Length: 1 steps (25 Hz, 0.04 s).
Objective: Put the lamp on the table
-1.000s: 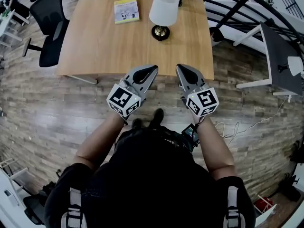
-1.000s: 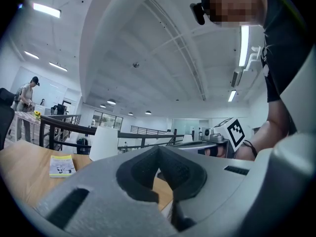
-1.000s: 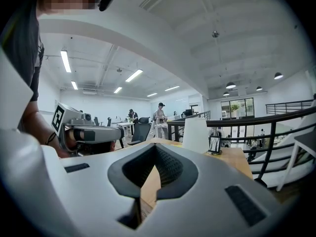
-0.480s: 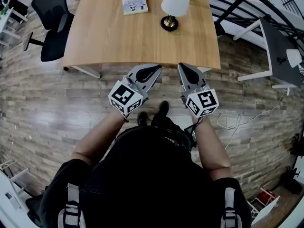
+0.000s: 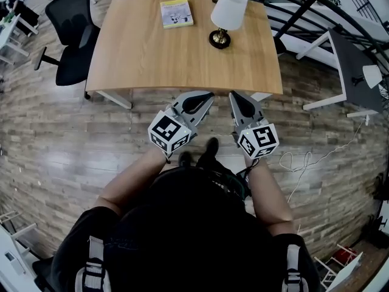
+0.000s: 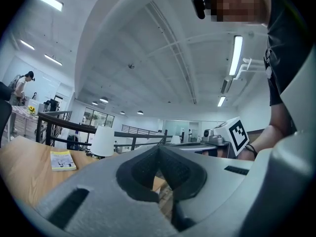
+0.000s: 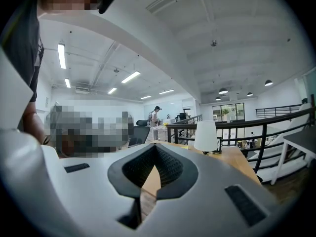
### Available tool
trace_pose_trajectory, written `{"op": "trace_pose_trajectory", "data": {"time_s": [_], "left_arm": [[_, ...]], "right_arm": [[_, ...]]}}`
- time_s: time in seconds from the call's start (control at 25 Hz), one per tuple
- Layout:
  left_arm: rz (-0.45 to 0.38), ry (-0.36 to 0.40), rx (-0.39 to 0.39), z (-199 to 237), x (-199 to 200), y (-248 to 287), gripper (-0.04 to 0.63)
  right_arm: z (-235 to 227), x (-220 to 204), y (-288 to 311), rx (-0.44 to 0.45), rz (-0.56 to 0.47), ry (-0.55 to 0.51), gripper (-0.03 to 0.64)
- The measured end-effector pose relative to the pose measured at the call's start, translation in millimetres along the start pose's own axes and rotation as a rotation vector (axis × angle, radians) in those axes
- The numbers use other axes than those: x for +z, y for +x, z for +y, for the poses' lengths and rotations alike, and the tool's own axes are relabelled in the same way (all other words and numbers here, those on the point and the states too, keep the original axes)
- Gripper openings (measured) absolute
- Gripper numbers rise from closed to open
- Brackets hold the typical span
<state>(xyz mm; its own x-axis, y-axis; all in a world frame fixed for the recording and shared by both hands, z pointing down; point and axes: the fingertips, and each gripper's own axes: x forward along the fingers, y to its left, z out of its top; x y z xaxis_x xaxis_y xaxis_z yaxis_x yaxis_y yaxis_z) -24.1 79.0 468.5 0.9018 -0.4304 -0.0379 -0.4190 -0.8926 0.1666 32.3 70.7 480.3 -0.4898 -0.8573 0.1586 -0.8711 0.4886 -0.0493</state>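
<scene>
Both closed, left hand-held gripper (image 5: 209, 95) and right hand-held gripper (image 5: 233, 95) sit lower.

One lamp (image 5: 229, 8), one booklet (image 5: 177, 12), maybe two chairs (image 5: 72, 29)

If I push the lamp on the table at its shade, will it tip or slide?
The lamp probably tips rather than slides: its white shade looks wider than its small round base. The shade likely dents if squeezed. The dark base may hold most of the weight.
</scene>
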Motion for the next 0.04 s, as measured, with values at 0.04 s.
{"op": "trace_pose_trajectory", "data": {"time_s": [0.04], "left_arm": [[-0.004, -0.003, 0.003, 0.1, 2.4, -0.2, 0.008]], "right_arm": [[1.4, 1.8, -0.6, 0.001, -0.001, -0.001, 0.015]]}}
